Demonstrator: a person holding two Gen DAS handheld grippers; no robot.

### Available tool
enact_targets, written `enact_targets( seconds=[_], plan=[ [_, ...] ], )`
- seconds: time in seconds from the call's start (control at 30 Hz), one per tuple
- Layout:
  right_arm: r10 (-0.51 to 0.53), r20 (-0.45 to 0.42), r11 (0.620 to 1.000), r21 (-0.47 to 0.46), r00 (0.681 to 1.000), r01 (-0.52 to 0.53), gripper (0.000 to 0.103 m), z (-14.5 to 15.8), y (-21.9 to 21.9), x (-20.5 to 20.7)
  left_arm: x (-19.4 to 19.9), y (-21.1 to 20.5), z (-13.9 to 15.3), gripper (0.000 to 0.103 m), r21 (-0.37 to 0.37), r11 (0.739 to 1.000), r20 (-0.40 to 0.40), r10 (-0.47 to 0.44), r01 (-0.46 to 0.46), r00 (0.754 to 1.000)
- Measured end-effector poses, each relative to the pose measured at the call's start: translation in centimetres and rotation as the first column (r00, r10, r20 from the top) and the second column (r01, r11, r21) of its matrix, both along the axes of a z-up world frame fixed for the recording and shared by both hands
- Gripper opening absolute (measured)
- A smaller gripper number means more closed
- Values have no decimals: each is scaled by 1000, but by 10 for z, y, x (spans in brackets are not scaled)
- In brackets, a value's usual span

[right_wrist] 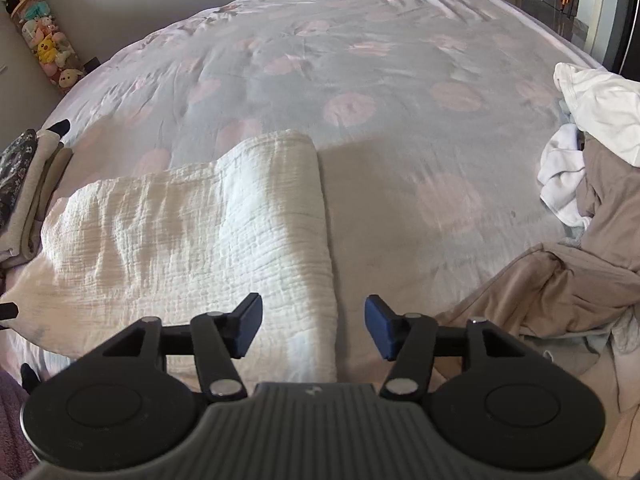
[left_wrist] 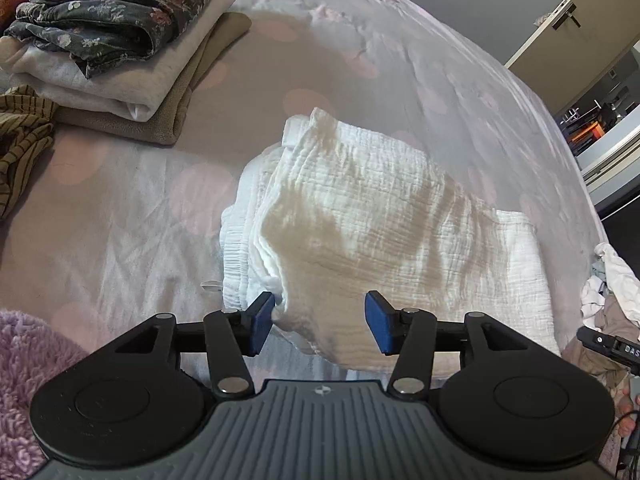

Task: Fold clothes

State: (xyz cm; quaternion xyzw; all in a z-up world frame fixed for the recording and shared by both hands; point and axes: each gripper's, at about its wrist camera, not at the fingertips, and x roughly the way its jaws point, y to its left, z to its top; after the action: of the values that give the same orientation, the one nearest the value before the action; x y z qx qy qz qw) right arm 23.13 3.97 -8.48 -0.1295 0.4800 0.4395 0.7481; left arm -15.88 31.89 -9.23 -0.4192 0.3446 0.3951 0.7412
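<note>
A white crinkled garment (left_wrist: 380, 224) lies folded into a long band on the bed, its layered waistband end toward the left. My left gripper (left_wrist: 320, 322) is open, its blue pads on either side of the garment's near left corner without pinching it. In the right wrist view the same white garment (right_wrist: 192, 224) stretches left from its straight right edge. My right gripper (right_wrist: 314, 328) is open over that near right corner, with the left pad above the cloth and the right pad above the bedspread.
A stack of folded clothes (left_wrist: 108, 52) with a dark floral piece on top sits at the far left. A striped garment (left_wrist: 24, 136) lies left of it. Unfolded beige and white clothes (right_wrist: 580, 208) are heaped on the right. The pink-dotted bedspread (right_wrist: 360, 80) stretches beyond.
</note>
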Motion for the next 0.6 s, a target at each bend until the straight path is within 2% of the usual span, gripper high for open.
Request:
enact_targets(
  seconds=[0.07, 0.17, 0.27, 0.4, 0.6],
  plan=[
    [5, -34, 1000, 9, 999, -4, 63, -4, 11, 13, -2, 1, 11, 48, 29, 1000, 15, -5, 5, 1000],
    [0, -84, 1000, -9, 996, -1, 63, -16, 32, 31, 2, 15, 16, 49, 64, 998, -6, -24, 24, 1000],
    [-5, -148, 1000, -30, 989, 1, 63, -29, 54, 44, 9, 37, 12, 49, 66, 998, -54, -21, 24, 998],
    [-8, -175, 999, -54, 984, -2, 63, -46, 68, 55, 23, 65, -2, 49, 62, 997, -78, -33, 38, 996],
    [-12, -213, 996, -89, 977, -7, 59, -70, 88, 69, 32, 88, -25, 49, 88, 994, -54, -57, 61, 997]
  ],
)
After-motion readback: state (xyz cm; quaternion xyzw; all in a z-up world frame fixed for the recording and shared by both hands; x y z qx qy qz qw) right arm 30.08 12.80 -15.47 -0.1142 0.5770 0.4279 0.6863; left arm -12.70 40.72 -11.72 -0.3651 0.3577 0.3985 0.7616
